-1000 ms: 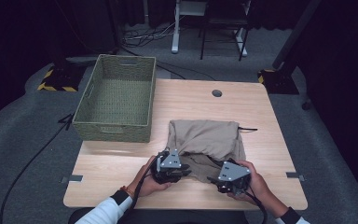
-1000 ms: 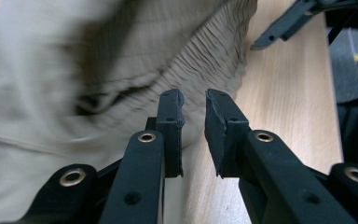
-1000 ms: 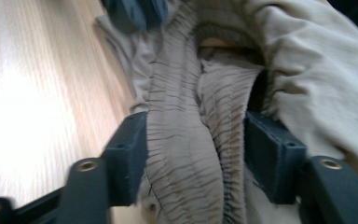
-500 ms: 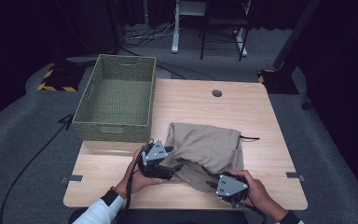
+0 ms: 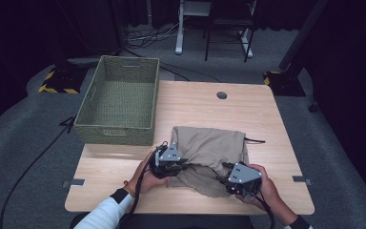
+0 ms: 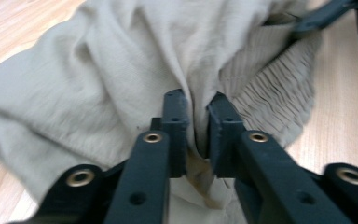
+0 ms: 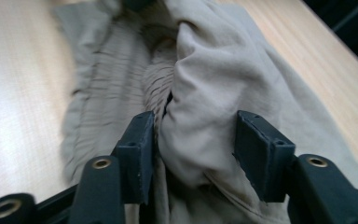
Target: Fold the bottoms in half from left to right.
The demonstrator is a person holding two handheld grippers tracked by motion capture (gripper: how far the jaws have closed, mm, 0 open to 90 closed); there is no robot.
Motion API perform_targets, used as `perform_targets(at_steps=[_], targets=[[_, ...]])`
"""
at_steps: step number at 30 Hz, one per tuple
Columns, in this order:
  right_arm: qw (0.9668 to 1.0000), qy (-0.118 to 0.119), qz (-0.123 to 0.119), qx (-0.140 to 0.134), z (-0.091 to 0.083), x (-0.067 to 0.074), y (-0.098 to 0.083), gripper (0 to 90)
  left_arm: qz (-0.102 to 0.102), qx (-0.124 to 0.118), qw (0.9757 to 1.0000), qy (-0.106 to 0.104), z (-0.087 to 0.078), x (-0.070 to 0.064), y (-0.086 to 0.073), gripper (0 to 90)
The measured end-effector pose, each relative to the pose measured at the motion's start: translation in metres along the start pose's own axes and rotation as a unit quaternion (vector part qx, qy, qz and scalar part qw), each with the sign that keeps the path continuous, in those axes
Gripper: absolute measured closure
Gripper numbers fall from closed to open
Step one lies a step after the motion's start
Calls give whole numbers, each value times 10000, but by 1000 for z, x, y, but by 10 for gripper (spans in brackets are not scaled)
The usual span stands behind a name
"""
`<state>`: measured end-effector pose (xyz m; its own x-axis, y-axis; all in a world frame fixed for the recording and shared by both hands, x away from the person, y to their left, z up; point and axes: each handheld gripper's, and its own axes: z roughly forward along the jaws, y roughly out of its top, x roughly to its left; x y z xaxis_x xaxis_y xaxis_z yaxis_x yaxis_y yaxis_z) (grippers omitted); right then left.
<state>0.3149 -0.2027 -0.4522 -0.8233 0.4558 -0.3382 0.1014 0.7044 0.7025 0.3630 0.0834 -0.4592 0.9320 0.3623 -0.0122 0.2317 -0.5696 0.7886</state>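
My left claw (image 5: pixel 180 163) is clamped on a fold of the beige garment (image 5: pixel 209 150), its jaws having just closed with the cloth pinched between them; in the left claw view the fabric bunches up right at the tips (image 6: pixel 196 122). My right claw (image 5: pixel 225 175) sits at the garment's near right edge, its jaws having just been opening, and in the right claw view they stand apart with a thick fold of cloth (image 7: pixel 200 126) between them, touching the left pad and clear of the right one. The garment lies crumpled on the near half of the tabletop (image 5: pixel 248 109), its ribbed waistband toward me. A woven green basket (image 5: pixel 119 98) stands on the far left corner, well apart from the cloth.
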Motion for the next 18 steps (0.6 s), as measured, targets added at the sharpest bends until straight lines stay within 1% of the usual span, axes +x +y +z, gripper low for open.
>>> perform_targets(at_steps=[1,3,4,5,6,8,9,11,12,13,14,15,16,17,18], targets=[[10000,16,22,33,3,-3,1,519,12,-49,10000,-79,-1,1,2,838],[9998,-54,119,114,7,-10,3,634,0,-73,9999,-121,-2,4,7,854],[9999,-12,110,101,7,-13,4,678,39,-74,9999,-141,-3,4,8,856],[9999,57,148,63,6,-18,5,720,143,-42,9998,-95,-4,5,10,859],[9997,95,220,34,5,-22,7,747,196,-26,9998,-85,-5,4,11,860],[9990,223,386,-81,-1,-30,10,789,275,19,9996,2,-5,4,13,862],[9984,266,468,-157,-5,-34,12,798,284,10,9996,-18,-6,4,14,862],[9973,342,578,-294,-11,-39,15,783,334,45,9994,23,-6,2,14,862],[9969,340,632,-310,-13,-40,16,793,350,51,9994,20,-6,1,14,862],[9971,278,646,-296,-15,-40,16,816,341,61,9994,0,-5,0,14,862],[9975,253,601,-259,-16,-40,17,823,365,129,9992,18,-3,-1,14,861],[9976,298,568,-242,-17,-39,17,826,443,199,9988,106,-2,-2,13,860],[9971,359,612,-262,-18,-40,16,838,504,232,9983,190,0,-4,14,849],[9970,377,629,-253,-18,-40,17,854,530,246,9982,156,1,-5,14,842],[9970,388,622,-235,-19,-40,17,861,566,269,9979,185,1,-6,15,843]])
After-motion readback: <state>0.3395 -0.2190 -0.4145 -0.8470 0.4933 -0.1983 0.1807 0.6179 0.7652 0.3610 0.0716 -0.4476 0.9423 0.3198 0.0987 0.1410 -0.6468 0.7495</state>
